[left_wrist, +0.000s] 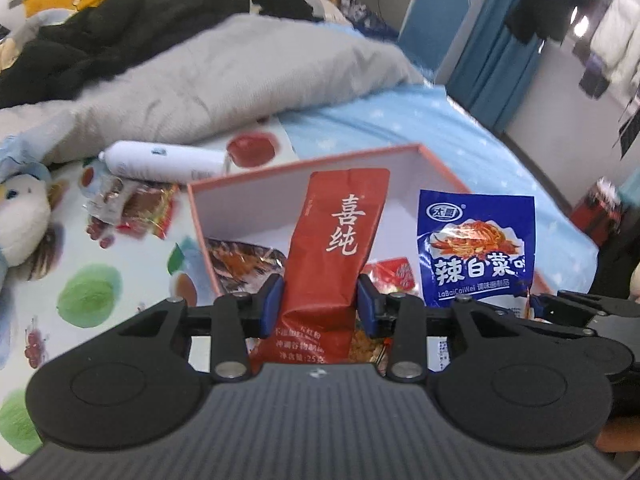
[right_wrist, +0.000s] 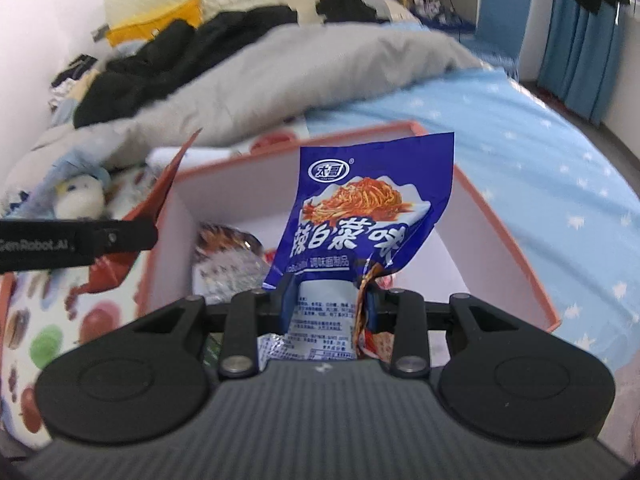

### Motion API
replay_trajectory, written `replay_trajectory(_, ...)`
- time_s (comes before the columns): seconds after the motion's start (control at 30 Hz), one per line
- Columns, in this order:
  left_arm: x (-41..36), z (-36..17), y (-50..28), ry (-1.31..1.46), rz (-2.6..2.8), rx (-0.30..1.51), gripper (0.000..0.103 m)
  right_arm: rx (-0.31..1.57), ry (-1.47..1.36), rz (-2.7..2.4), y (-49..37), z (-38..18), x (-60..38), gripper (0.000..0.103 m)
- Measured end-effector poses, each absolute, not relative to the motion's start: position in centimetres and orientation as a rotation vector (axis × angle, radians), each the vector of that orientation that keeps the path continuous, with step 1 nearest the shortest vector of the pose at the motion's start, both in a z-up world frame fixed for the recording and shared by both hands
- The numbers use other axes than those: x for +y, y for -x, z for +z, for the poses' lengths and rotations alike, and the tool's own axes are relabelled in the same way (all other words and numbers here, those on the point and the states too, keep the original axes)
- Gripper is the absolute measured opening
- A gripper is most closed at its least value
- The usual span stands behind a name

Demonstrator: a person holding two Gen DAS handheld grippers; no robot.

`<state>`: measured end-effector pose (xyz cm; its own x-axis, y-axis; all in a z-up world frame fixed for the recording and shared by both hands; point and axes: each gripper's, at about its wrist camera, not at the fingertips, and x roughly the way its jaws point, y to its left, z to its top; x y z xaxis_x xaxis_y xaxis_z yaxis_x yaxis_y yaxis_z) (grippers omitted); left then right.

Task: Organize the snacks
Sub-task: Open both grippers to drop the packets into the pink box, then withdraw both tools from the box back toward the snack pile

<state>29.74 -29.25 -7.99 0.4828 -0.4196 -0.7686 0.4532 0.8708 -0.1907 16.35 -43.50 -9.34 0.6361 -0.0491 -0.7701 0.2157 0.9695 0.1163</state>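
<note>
My left gripper (left_wrist: 320, 304) pinches the red sachet (left_wrist: 338, 248), right gripper (right_wrist: 328, 304) the blue packet (right_wrist: 360, 216) (both upright); the box (right_wrist: 516, 236) lies at twelve o'clock.

Far from me a grey duvet (left_wrist: 240, 76) lies heaped on the bed (left_wrist: 440, 120), black clothes (left_wrist: 100, 40) behind it, blue curtain (left_wrist: 492, 68) far right, plush toy (left_wrist: 24, 224) left.

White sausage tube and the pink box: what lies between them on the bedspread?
Nothing. In the left wrist view the white sausage tube lies just behind the pink box, with only bare fruit-print bedspread between.
</note>
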Motion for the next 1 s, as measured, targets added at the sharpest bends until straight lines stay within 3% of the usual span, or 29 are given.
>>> replay_trajectory(0.33,-31.1,-12.1,-30.7,-0.072,-0.545,1.035,0.046,0.948,-0.251,-0.146,-16.3,-13.0,-44.9,0.039)
replay_trajectory(0.37,-31.0,-12.0,-30.7,-0.072,-0.543,1.034,0.047,0.944,-0.251,-0.147,-16.4,-12.8,-45.0,0.042)
replay_trajectory(0.43,-30.8,-11.6,-30.5,-0.069,-0.543,1.029,0.055,0.931,-0.248,-0.149,-16.5,-12.3,-45.1,0.061)
replay_trajectory(0.5,-30.3,-10.7,-30.2,-0.064,-0.544,1.003,0.060,0.907,-0.238,-0.144,-16.2,-11.5,-44.8,0.063)
replay_trajectory(1.0,-22.3,0.6,-24.6,-0.057,-0.537,0.757,0.060,0.710,-0.199,-0.086,-12.2,-2.1,-38.9,0.063)
